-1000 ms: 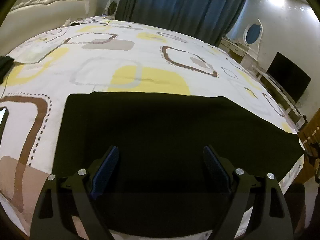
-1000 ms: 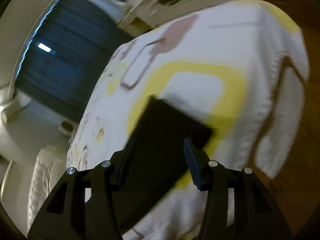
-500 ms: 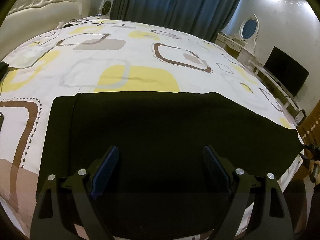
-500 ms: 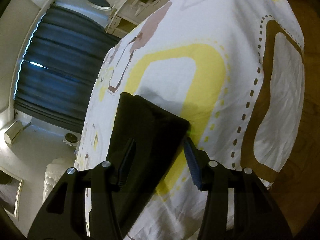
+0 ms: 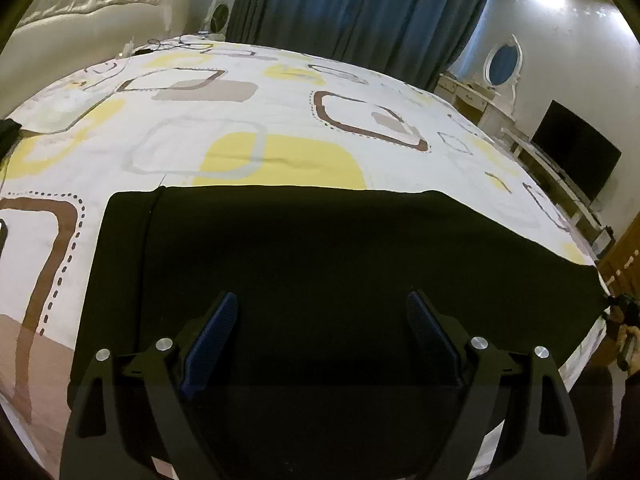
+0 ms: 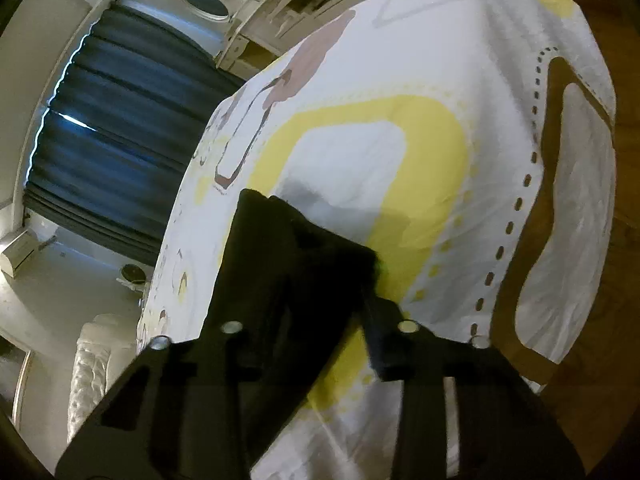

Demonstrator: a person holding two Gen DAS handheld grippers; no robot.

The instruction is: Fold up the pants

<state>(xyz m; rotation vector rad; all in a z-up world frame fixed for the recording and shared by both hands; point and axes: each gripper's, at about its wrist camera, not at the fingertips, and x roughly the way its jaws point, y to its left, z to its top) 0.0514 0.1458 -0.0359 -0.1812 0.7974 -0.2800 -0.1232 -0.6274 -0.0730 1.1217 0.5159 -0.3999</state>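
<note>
Black pants [image 5: 320, 248] lie flat and lengthwise across the patterned bed cover [image 5: 280, 120]. My left gripper [image 5: 322, 300] hovers over their near edge, jaws wide open, blue pads [image 5: 212, 332] clear of the cloth. In the right wrist view the pants' hem end [image 6: 296, 252] lies near the bed's corner. My right gripper [image 6: 326, 284] is low over that end with its jaws closing. The cloth's corner sits between its dark fingers [image 6: 376, 312], which look blurred, and I see no firm pinch.
A padded white headboard [image 5: 100, 12] and dark blue curtains [image 5: 360, 12] stand behind the bed. A dresser with an oval mirror [image 5: 504, 60] and a TV [image 5: 576, 152] are at the right. The bed cover [image 6: 400, 160] hangs over the corner above a wooden floor [image 6: 624, 240].
My right gripper has come down onto the pants' end and its jaws have narrowed around the cloth. The left gripper stays wide open over the pants, nearly still.
</note>
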